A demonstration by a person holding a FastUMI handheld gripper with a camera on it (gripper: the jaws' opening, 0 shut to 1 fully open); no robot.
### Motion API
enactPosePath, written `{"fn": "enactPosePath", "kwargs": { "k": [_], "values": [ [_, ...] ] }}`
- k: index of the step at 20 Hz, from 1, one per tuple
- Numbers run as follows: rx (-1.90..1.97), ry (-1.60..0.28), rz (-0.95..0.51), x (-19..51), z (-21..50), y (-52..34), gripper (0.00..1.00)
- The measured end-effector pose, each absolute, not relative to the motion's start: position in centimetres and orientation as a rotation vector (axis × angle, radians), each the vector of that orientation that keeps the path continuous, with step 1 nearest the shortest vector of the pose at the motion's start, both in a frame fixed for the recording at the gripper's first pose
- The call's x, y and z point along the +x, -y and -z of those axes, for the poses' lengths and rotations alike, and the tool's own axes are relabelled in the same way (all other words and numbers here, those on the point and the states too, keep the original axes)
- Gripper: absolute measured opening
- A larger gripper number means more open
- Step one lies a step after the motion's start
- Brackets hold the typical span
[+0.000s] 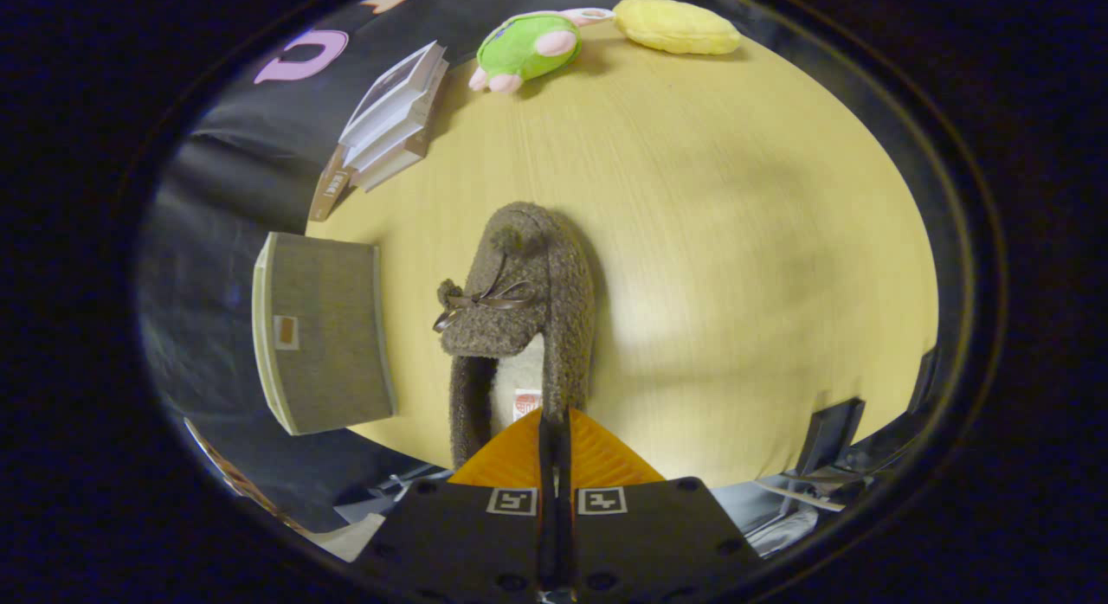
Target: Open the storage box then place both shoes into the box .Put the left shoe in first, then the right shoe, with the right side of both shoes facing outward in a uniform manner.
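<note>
The shoe (pixel 519 327) is the landmark here: a brown knitted slipper lying on the table (pixel 736 240), toe pointing away from the gripper (pixel 554 422), heel opening nearest it. The fingers are drawn nearly together, with only a thin slit between them, and they meet at the heel rim on the side away from the box. They appear to be pinching that rim, though the contact itself is hidden under the fingers, so I cannot be sure both press on it.

The shoe looks light and soft: a fuzzy knit upper, a pale fleecy lining, a thin ribbon bow (pixel 485 303) and pompoms across the vamp. Such a thing will likely sag and swing when lifted by one edge, but it is neither slippery nor fragile. The heel collar or side wall, where knit and lining double up, seems the best place to grip; the bow and pompoms would probably pull loose or slip.

The box (pixel 325 331) stands just beside the shoe, on the bow side, at the table's edge, with a grey-brown fabric face and a small tag. Whether it is open cannot be told from this angle.

Inside the shoe a small red-and-white label (pixel 526 404) shows on the lining, too small to read. Beyond the box lies a stack of books (pixel 394 115); a brown strip beside it carries writing that is also illegible. Far beyond the toe sit a green plush (pixel 524 48) and a yellow plush (pixel 678 26).
</note>
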State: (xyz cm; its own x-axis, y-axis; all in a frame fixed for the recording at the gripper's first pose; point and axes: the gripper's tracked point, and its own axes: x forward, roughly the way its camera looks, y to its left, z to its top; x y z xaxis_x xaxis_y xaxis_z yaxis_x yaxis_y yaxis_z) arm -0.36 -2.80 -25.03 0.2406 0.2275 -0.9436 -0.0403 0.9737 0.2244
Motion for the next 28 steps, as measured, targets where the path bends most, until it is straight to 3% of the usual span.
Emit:
{"fn": "enactPosePath", "kwargs": {
  "k": [16,19,28],
  "values": [
    [0.433,-1.219,-0.62,-7.6,9.4,-21.4,0.03],
    [0.488,-1.228,-0.674,-8.6,9.2,-26.9,0.03],
    [0.264,-1.263,-0.511,-8.6,18.4,-32.2,0.03]
  ]
}}
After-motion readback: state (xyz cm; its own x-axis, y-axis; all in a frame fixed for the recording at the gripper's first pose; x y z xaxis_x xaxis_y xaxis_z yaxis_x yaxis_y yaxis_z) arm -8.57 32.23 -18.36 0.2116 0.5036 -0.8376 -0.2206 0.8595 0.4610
